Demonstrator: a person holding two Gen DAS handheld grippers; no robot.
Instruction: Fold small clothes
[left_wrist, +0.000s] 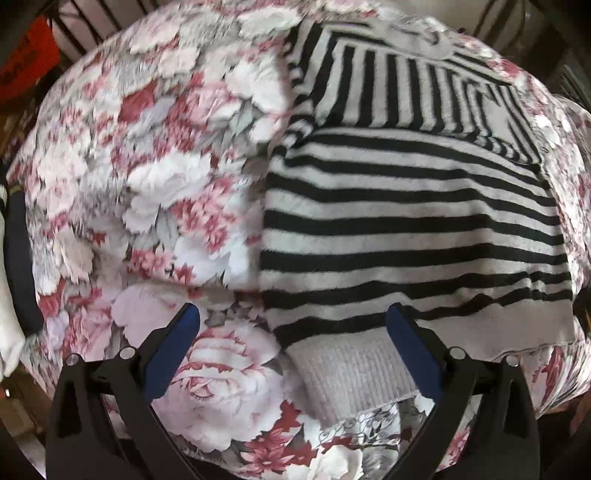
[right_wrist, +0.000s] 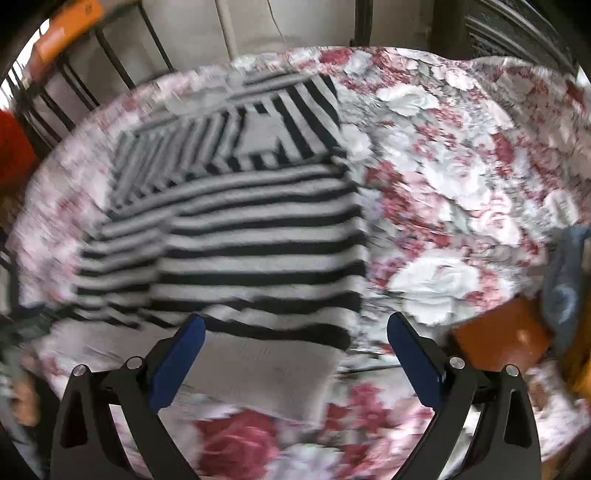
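A black-and-white striped sweater (left_wrist: 406, 229) is laid flat on a floral cloth (left_wrist: 147, 184) that covers the work surface. The garment is seen partly folded: a sleeve with stripes running another way is turned across its upper part, and its plain grey ribbed hem (left_wrist: 351, 373) is turned toward the cameras.

The left gripper (left_wrist: 291, 345) is held wide open above the near corner of the hem, with nothing caught between its blue-padded fingers (left_wrist: 177, 350); whether the pads touch the fabric cannot be told. The right gripper (right_wrist: 295, 354) is likewise spread wide and empty, with the hem (right_wrist: 258, 373) seen between its fingers. The right wrist view is smeared by motion blur, so fine detail there cannot be read.

No container can be made out with certainty. At the right edge of the right wrist view, a brown boxy object (right_wrist: 502, 332) is seen on the cloth, with a bluish-grey bundle of fabric (right_wrist: 565, 288) just beside it; what either holds cannot be told. Dark metal bars (right_wrist: 110, 48) are seen beyond the far edge.
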